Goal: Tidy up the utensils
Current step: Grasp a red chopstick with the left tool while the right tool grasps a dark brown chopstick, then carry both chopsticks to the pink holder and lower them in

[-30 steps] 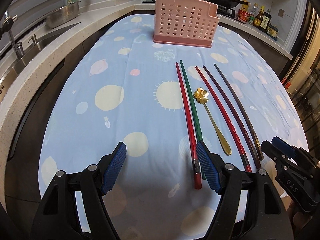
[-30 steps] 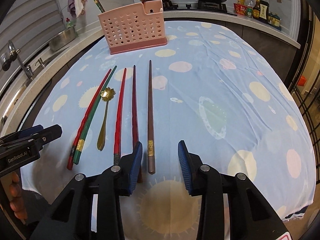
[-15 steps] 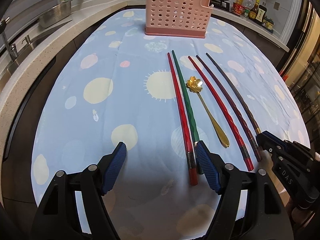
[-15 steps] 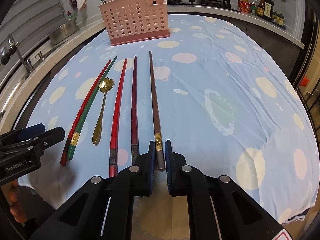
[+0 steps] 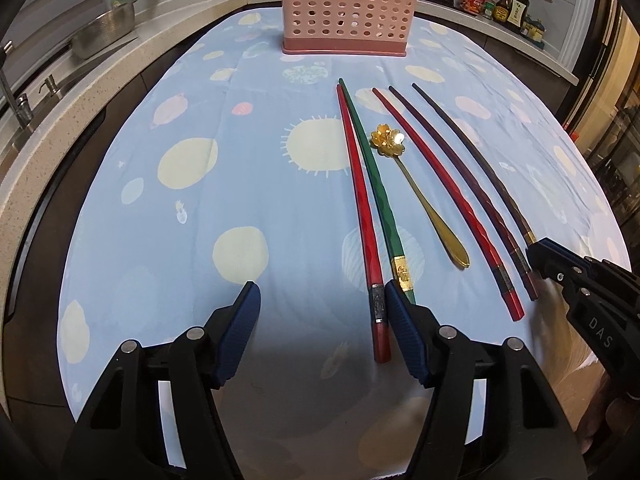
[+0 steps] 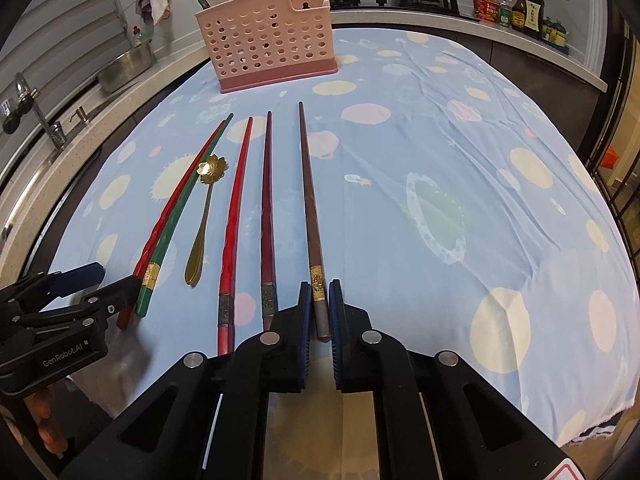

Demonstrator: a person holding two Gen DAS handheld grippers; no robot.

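Observation:
Several chopsticks and a gold flower spoon (image 5: 420, 196) lie side by side on the blue tablecloth (image 5: 240, 184). My right gripper (image 6: 320, 312) is shut on the near end of the brown chopstick (image 6: 310, 216), the rightmost one, which lies on the cloth. My left gripper (image 5: 320, 312) is open wide and low; its right finger (image 5: 404, 320) sits over the near end of the green chopstick (image 5: 376, 184), with the red chopstick (image 5: 362, 208) just inside the jaws. A pink perforated utensil holder (image 6: 272, 52) stands at the far side.
Another red chopstick (image 6: 236, 208) and a dark maroon one (image 6: 267, 208) lie between the spoon and the brown one. A sink and steel bowl (image 5: 106, 34) are on the counter left; pans and sauce bottles (image 6: 516, 6) are at the back.
My right gripper moved forward and closed around the brown chopstick's end. My left gripper moved forward and down toward the red and green chopsticks, still open.

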